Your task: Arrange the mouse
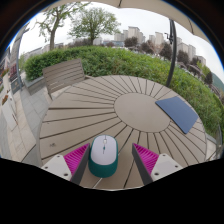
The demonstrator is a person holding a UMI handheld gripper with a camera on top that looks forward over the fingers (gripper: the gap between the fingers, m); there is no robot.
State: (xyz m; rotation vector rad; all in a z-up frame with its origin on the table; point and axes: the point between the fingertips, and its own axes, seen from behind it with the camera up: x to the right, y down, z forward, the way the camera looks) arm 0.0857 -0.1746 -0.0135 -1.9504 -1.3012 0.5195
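White mouse (103, 154) sits between the open jaws on the wooden table (95, 108).

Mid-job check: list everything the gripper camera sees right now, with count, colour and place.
Mouse: one, white with a teal underside, on the table between the jaws, a gap at each side.
Mouse pad: one, dark blue-grey, flat on the table beyond the right finger.
Round table: one, light wooden slats, under both.
Bench: one, wooden, beyond the table by the hedge.
Hedge: green, behind the table.
Trees and buildings: several, far behind.
Gripper: one, jaws open, magenta pads.
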